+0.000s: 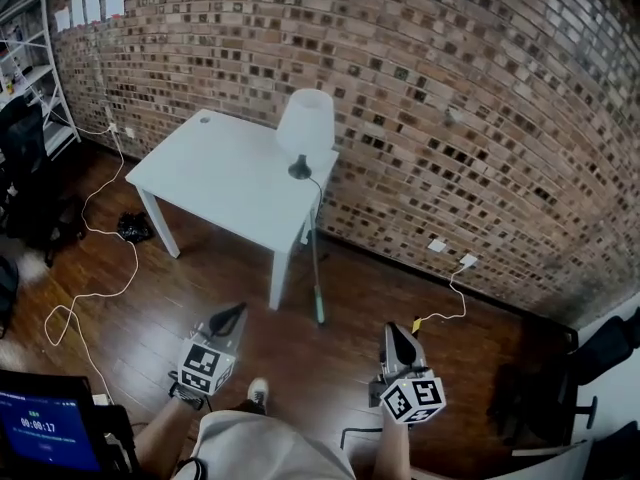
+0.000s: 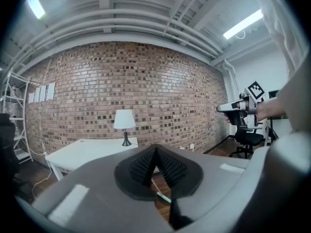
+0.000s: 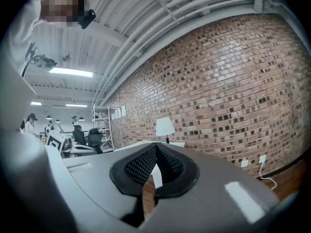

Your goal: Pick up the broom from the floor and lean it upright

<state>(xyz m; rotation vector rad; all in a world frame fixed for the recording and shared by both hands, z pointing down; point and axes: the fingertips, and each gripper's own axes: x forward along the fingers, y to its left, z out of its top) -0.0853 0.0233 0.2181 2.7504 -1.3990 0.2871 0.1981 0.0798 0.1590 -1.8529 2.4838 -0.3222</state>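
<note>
A thin pale broom handle (image 1: 317, 268) with a teal end (image 1: 319, 316) runs over the wood floor from the white table's near corner toward me. Its brush end is hidden, and I cannot tell whether it lies flat or leans. The teal end (image 2: 164, 196) also shows just past the left jaws in the left gripper view. My left gripper (image 1: 238, 311) is held out level at lower left, short of the handle, shut and empty. At lower right my right gripper (image 1: 397, 330) is also shut, with nothing in it. It shows again in the left gripper view as the right gripper (image 2: 228, 109), off to the right.
A white table (image 1: 200, 173) with a white lamp (image 1: 305, 123) stands against the brick wall. A white cable (image 1: 125, 263) loops over the floor at left, and a black item (image 1: 133, 228) lies by a table leg. Office chairs (image 1: 600, 358) stand at right, shelving (image 1: 40, 63) at far left.
</note>
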